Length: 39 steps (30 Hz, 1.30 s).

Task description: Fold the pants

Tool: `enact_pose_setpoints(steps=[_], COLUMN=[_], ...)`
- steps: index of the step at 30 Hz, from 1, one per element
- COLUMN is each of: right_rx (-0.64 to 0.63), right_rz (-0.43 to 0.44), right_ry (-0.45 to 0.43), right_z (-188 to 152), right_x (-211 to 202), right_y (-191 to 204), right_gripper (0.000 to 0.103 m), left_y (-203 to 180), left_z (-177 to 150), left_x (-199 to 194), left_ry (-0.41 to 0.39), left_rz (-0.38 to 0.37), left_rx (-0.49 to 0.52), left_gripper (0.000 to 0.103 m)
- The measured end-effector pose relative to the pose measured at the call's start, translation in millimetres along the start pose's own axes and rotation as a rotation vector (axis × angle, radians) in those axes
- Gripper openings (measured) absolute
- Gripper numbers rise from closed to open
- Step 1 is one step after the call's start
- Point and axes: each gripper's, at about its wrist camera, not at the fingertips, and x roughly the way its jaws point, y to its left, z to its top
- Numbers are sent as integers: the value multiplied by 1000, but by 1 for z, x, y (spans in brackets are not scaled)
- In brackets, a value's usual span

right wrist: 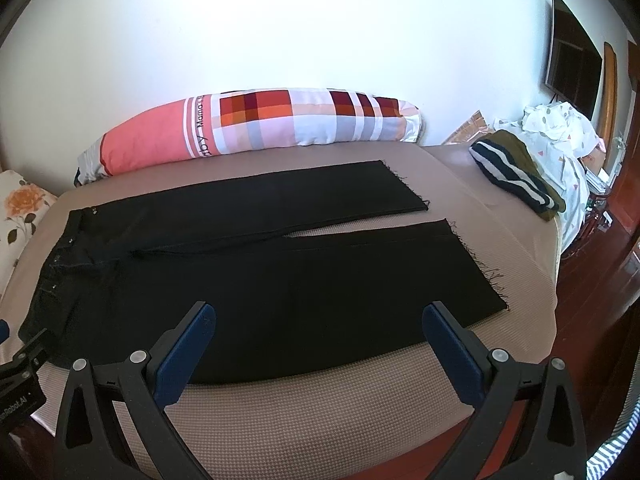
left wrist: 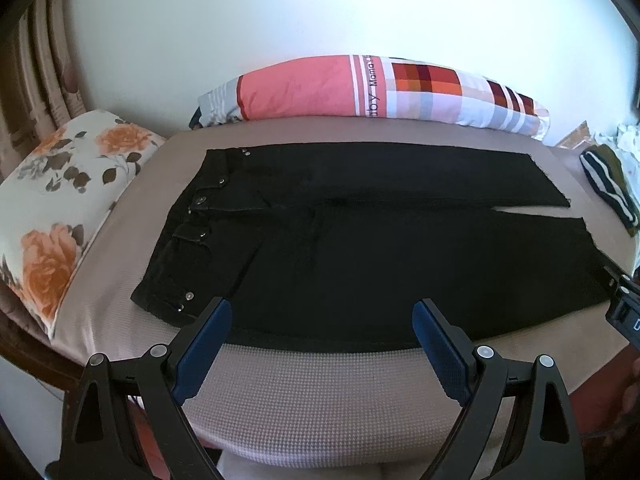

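While the black pants (left wrist: 360, 248) lie flat across the bed (left wrist: 320, 392), waist toward its left edge, the left gripper (left wrist: 322, 320) and right gripper (right wrist: 320, 324) hover near the front edge, jaws wide apart, holding nothing.

Long bolster pillow (left wrist: 372, 90) against the wall: dark lettering running along a white stripe, reads "Mama" then partly cut "…by"; in the right wrist view the same pillow (right wrist: 256, 124) shows "Mama" and "…by" again. Black mount (right wrist: 16, 396) at lower left edge, right wrist view: white print, partly legible, "…nRobot.AI".
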Motion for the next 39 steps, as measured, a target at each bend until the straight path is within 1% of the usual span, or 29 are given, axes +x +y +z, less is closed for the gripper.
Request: enact_pose_setpoints(steps=[2, 5, 20, 25, 39], right_rx=[-3, -10, -33, -35, -41], right_rz=[-2, 4, 20, 23, 31], right_ry=[0, 2, 15, 21, 31], right_z=[-1, -2, -4, -5, -8], right_x=[0, 2, 6, 7, 10], right_y=[0, 1, 7, 8, 10], right_gripper=[103, 103, 103, 103, 103], left_y=[0, -1, 8, 8, 5], left_z=[-1, -2, 0, -1, -3], left_x=[2, 3, 7, 7, 14], left_ry=[7, 18, 28, 31, 71], left_rz=[-12, -6, 52, 53, 57], left_rx=[-1, -1, -40, -38, -22], left_gripper=[92, 92, 92, 92, 92])
